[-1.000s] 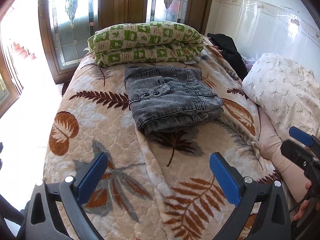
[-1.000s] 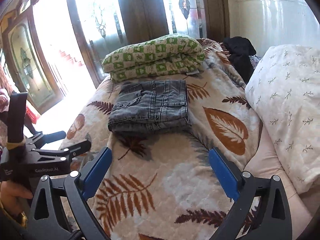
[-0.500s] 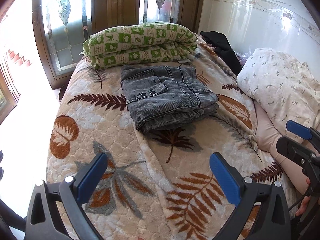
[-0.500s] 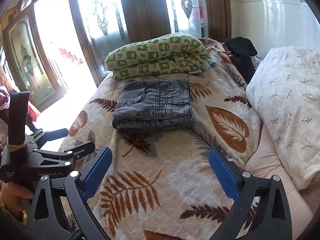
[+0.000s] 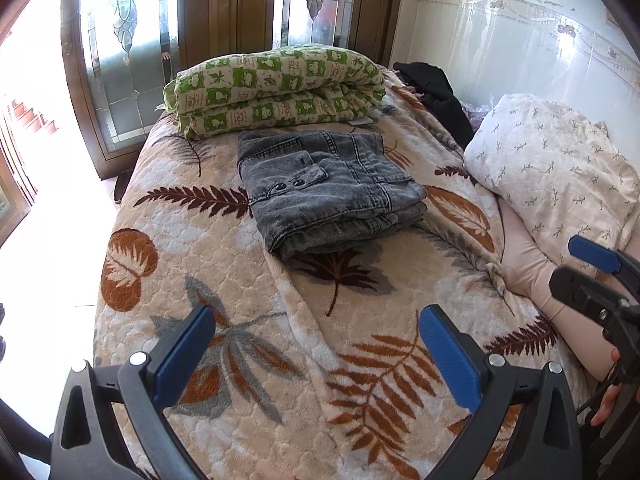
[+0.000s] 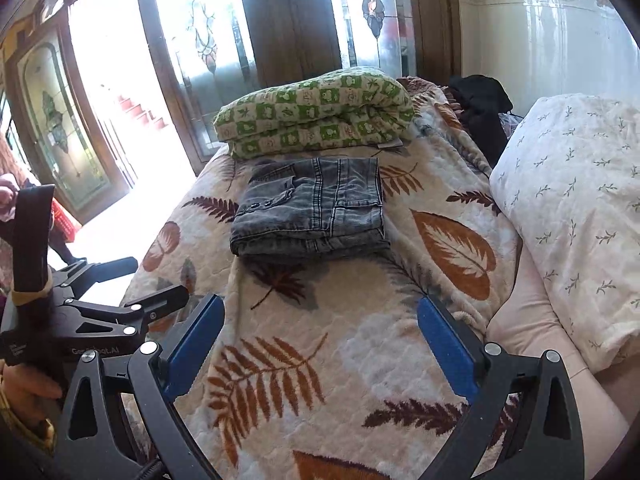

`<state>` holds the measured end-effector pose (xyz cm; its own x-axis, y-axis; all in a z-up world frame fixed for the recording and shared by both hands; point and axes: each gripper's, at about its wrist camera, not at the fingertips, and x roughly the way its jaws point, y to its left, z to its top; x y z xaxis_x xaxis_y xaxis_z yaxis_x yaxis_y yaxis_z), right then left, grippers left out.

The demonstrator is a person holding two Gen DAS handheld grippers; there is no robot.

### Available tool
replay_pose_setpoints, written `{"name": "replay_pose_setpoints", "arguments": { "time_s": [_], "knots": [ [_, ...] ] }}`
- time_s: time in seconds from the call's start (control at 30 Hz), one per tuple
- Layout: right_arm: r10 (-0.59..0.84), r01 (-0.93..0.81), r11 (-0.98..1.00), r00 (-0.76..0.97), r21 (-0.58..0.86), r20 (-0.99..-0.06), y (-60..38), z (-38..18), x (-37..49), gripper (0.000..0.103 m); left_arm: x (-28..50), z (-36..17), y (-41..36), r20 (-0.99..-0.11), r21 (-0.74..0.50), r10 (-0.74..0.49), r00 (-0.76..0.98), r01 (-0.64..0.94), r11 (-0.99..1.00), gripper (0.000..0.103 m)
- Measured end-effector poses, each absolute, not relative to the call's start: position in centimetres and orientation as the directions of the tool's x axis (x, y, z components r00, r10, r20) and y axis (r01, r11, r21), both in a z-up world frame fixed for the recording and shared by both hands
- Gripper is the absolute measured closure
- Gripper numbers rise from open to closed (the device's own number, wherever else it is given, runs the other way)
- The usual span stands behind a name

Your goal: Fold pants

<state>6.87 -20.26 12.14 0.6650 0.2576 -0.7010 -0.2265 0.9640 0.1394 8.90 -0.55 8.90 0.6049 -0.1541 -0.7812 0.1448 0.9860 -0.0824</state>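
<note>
1. Spread wide and holding nothing: left gripper (image 5: 318,354) and right gripper (image 6: 320,344), both hovering over the leaf-print blanket (image 5: 208,264), well short of the pants.
2. Folded into a thick grey denim stack, pants (image 5: 328,192) lying flat just in front of the green checked quilt (image 5: 276,88), touching neither gripper.
3. Right of the pants: floral pillow (image 5: 560,172); beyond it, dark garment (image 5: 436,96).

Leaf blanket (image 5: 224,264); green quilt (image 5: 276,84) (folded); pillow (image 5: 560,172) rt.
</note>
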Motion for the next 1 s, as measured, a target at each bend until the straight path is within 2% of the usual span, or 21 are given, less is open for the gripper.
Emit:
{"name": "replay_pose_setpoints", "arguments": {
  "time_s": [0.17,0.43,1.0],
  "knots": [
    [0.263,-0.232,0.963,0.672,0.141,-0.692,-20.2,13.0,6.4,0.005,8.1,9.3,-0.3,-0.779,-0.114,-0.176,0.602,0.141,0.983,0.0],
    [0.273,-0.248,0.959,0.679,0.137,-0.682,-19.9,14.0,5.6,0.005,7.0,10.2,-0.6,-0.776,-0.088,-0.162,0.61,0.149,0.985,0.0],
    [0.268,-0.25,0.96,0.688,0.126,-0.675,-20.1,15.5,5.0,0.005,7.0,11.3,-0.9,-0.792,-0.113,-0.18,0.584,0.151,0.982,0.0]
  ]
}}
